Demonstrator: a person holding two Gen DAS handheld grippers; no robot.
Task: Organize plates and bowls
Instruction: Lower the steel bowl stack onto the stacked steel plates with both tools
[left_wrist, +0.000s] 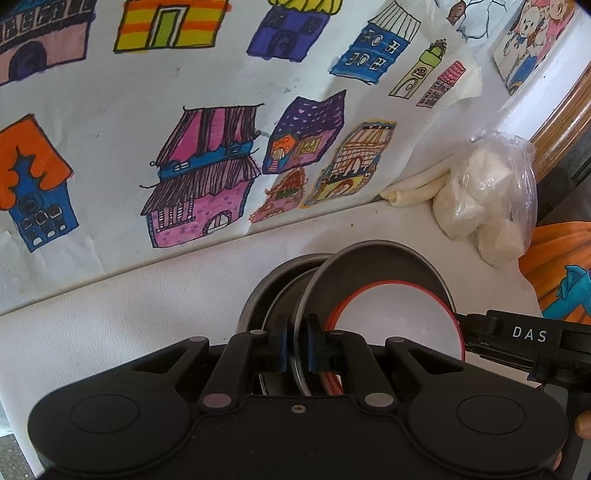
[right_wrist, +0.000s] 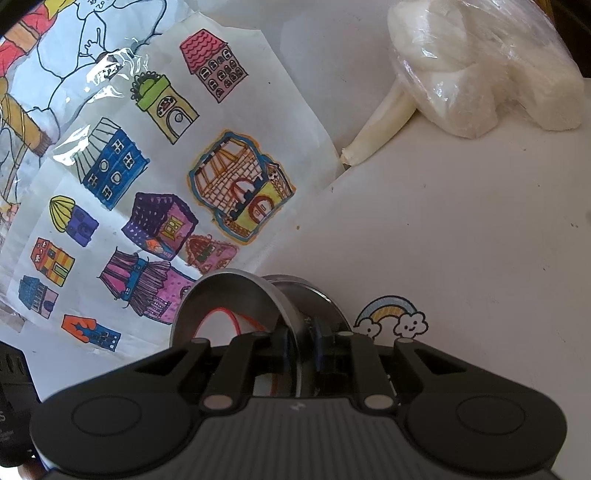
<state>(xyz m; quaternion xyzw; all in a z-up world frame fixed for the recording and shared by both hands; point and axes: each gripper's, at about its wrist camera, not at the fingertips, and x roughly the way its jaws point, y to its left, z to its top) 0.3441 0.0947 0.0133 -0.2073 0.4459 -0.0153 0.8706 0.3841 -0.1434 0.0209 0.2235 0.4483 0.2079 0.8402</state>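
In the left wrist view my left gripper (left_wrist: 297, 349) is shut on the rim of a steel bowl (left_wrist: 384, 269) that stands tilted on edge. A white plate with a red rim (left_wrist: 399, 328) leans inside it. More steel bowls (left_wrist: 273, 291) are nested just behind it to the left. My right gripper's black body (left_wrist: 517, 339) reaches in from the right. In the right wrist view my right gripper (right_wrist: 301, 349) is shut on a steel bowl rim (right_wrist: 291, 325). A steel bowl (right_wrist: 225, 295) with the red rim showing inside sits at its left.
A white table (right_wrist: 461, 240) carries a large sheet of coloured house drawings (left_wrist: 207, 173). A plastic bag of white lumps (left_wrist: 487, 192) and pale white stalks (left_wrist: 417, 188) lie at the back right. A rainbow sticker (right_wrist: 391, 317) sits near the bowls.
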